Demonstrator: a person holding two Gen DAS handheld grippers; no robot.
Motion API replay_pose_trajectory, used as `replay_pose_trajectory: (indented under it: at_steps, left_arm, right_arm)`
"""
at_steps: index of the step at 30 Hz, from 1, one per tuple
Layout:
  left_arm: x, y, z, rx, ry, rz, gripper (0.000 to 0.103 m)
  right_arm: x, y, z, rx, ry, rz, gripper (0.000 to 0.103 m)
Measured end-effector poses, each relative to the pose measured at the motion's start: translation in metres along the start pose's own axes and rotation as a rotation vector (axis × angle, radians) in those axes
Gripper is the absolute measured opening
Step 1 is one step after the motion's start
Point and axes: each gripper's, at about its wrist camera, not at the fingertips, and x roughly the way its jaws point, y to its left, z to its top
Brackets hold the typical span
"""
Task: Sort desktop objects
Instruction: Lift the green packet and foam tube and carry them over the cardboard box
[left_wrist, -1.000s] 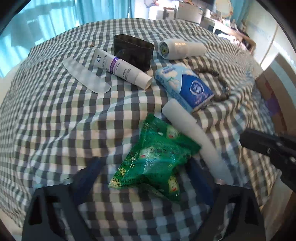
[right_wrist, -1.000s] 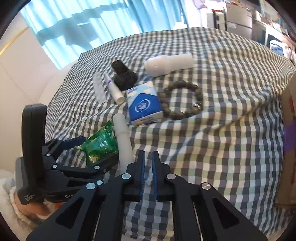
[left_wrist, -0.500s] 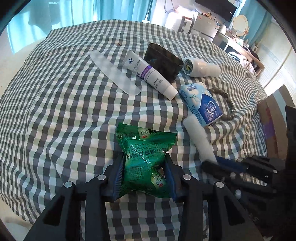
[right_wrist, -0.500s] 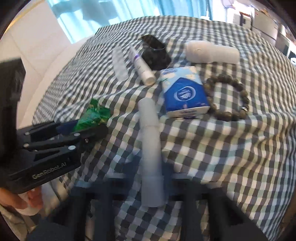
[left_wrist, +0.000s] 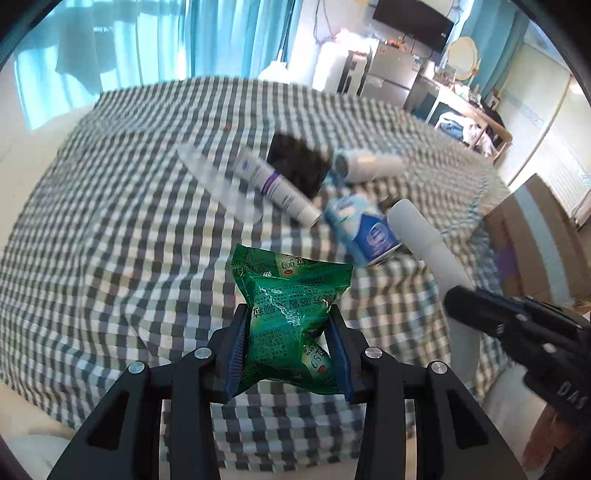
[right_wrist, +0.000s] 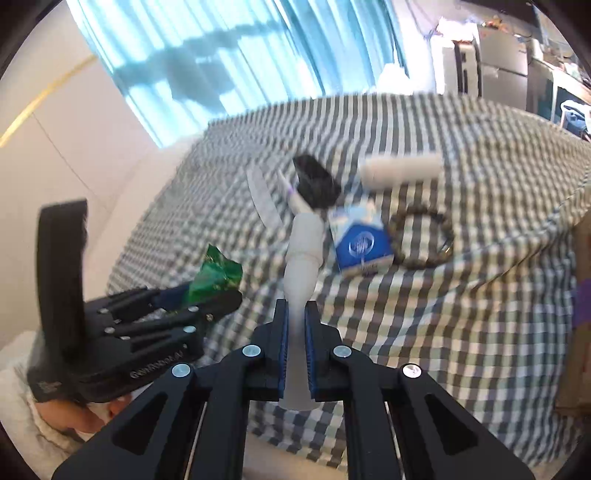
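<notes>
My left gripper (left_wrist: 288, 325) is shut on a green medicine packet (left_wrist: 290, 314) and holds it above the checked cloth (left_wrist: 110, 240). My right gripper (right_wrist: 295, 325) is shut on a long white tube (right_wrist: 301, 266), also lifted; the tube shows in the left wrist view (left_wrist: 424, 240) too. On the cloth lie a blue tissue pack (right_wrist: 360, 242), a bead bracelet (right_wrist: 421, 240), a white-and-purple cream tube (left_wrist: 277, 188), a black case (left_wrist: 297, 168), a white bottle (right_wrist: 400, 170) and a clear flat strip (left_wrist: 218, 184).
A cardboard box (left_wrist: 535, 236) stands off the right edge of the cloth. Curtains and a window are behind; a fridge and cluttered shelves are at the back right.
My left gripper closed on the green packet and raised it. My right gripper opened, moved over the white tube, shut on it and lifted it off the cloth.
</notes>
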Motion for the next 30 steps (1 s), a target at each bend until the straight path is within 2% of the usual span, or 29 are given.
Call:
replay_pose_trajectory:
  at_steps: [6, 10, 16, 19, 22, 26, 30]
  left_arm:
    - [-0.054, -0.035, 0.026, 0.053, -0.110, -0.056, 0.041]
    - [-0.087, -0.068, 0.041, 0.104, -0.170, -0.107, 0.041]
    - [-0.126, -0.126, 0.060, 0.198, -0.221, -0.199, 0.041]
    - [-0.133, -0.162, 0.070, 0.249, -0.220, -0.237, 0.041]
    - [-0.133, -0.202, 0.079, 0.305, -0.210, -0.280, 0.041]
    - [-0.130, -0.254, 0.084, 0.352, -0.188, -0.356, 0.041]
    - [-0.123, -0.305, 0.090, 0.401, -0.182, -0.366, 0.041]
  right_arm:
    - [-0.069, 0.006, 0.012, 0.014, -0.129, -0.014, 0.008]
    - [-0.109, 0.008, 0.019, 0.025, -0.140, -0.088, 0.008]
    - [-0.178, 0.000, 0.023, 0.025, -0.215, -0.180, 0.008]
    - [-0.212, -0.015, 0.022, 0.066, -0.279, -0.180, 0.008]
    - [-0.235, -0.037, 0.019, 0.109, -0.325, -0.230, 0.009]
    - [-0.260, -0.080, 0.014, 0.191, -0.352, -0.292, 0.009]
    - [-0.285, -0.121, 0.009, 0.242, -0.369, -0.354, 0.010]
